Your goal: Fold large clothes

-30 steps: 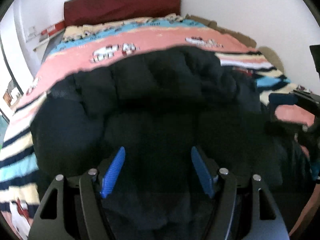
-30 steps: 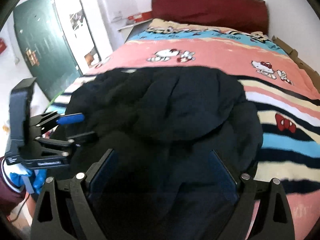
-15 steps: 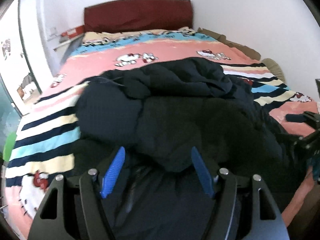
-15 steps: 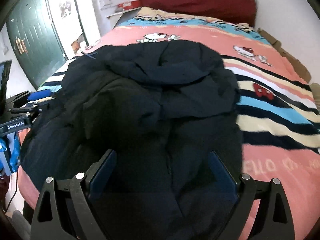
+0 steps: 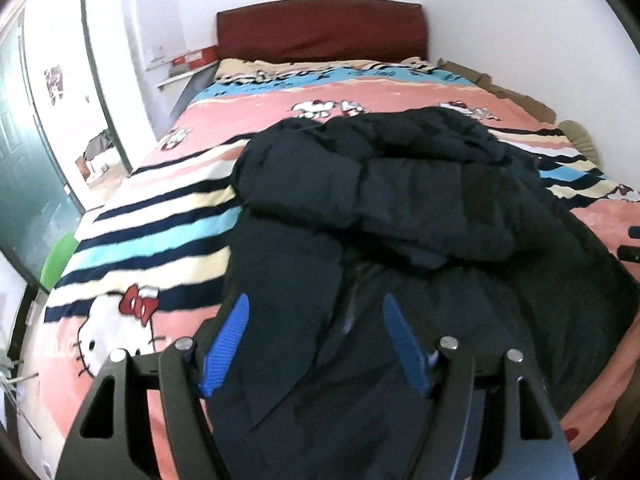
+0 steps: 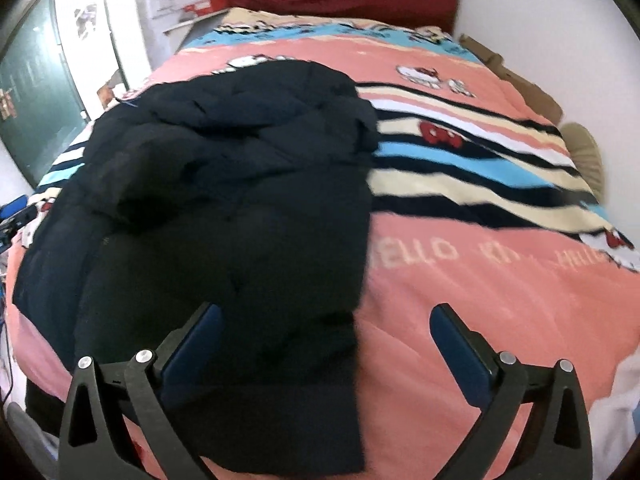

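A large dark navy puffer jacket (image 5: pixel 400 216) lies crumpled on the bed, its upper part folded over the lower part; it also shows in the right wrist view (image 6: pixel 224 208). My left gripper (image 5: pixel 316 340) is open and empty, above the jacket's near left edge. My right gripper (image 6: pixel 326 340) is open and empty, above the jacket's near right hem, which hangs over the bed's front edge. The tip of the right gripper shows at the right edge of the left wrist view (image 5: pixel 632 244). The left gripper shows at the left edge of the right wrist view (image 6: pixel 16 216).
The bed carries a pink, blue and cream striped cartoon-cat blanket (image 5: pixel 160 232), also in the right wrist view (image 6: pixel 480 240). A dark red headboard (image 5: pixel 320 28) stands at the far end. A green door (image 5: pixel 24 184) and a doorway are to the left. White walls close the right side.
Both grippers have pulled back and apart toward the bed's near edge. The jacket, bunched up close before both cameras a second ago, now lies lower on the bed with more blanket showing.
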Motion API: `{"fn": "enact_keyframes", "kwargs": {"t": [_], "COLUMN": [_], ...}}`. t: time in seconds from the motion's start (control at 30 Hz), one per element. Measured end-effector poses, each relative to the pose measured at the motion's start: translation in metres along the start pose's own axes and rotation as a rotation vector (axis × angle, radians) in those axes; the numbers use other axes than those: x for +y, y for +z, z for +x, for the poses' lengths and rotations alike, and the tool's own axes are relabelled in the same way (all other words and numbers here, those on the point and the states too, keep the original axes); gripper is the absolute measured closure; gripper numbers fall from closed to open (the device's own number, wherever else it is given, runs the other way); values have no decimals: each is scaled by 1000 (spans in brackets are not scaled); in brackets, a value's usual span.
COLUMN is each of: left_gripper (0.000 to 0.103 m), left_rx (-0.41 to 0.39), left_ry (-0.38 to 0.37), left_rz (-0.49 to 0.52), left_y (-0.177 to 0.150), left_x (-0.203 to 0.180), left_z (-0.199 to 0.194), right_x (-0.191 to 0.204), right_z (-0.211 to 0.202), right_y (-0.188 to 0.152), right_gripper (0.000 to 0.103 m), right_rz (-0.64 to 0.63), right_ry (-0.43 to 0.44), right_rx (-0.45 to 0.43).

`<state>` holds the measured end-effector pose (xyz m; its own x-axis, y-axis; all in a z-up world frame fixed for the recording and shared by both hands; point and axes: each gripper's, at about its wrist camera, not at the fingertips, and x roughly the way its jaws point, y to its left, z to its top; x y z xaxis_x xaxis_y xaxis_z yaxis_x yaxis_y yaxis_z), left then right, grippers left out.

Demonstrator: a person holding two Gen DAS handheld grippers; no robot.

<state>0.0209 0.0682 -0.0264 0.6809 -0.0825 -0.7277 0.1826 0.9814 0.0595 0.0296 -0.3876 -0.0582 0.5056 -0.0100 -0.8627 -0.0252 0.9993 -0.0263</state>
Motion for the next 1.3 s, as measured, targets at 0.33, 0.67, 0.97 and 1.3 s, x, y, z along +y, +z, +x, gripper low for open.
{"fn": "enact_keyframes", "kwargs": {"t": [0.33,0.67,0.97,1.3], "left_gripper": [31,31,25,24], "left_rx": [76,153,220,275], "left_ry": [57,63,-97,-333], "left_rz": [-114,-213,-396,-533], "left_y": [-37,-60,-75,-92], "left_x": [36,65,96,107], "left_z": [10,25,39,47], "right_x": [-25,-29,-47,-57], "right_z": [28,35,30,23], "right_y": [-21,-26,-20,-19], "right_gripper": [1,1,1,0], "right_rz": [60,36,85,160], "right_ry": [20,58,66,261], "right_rx": [110,150,154,207]}}
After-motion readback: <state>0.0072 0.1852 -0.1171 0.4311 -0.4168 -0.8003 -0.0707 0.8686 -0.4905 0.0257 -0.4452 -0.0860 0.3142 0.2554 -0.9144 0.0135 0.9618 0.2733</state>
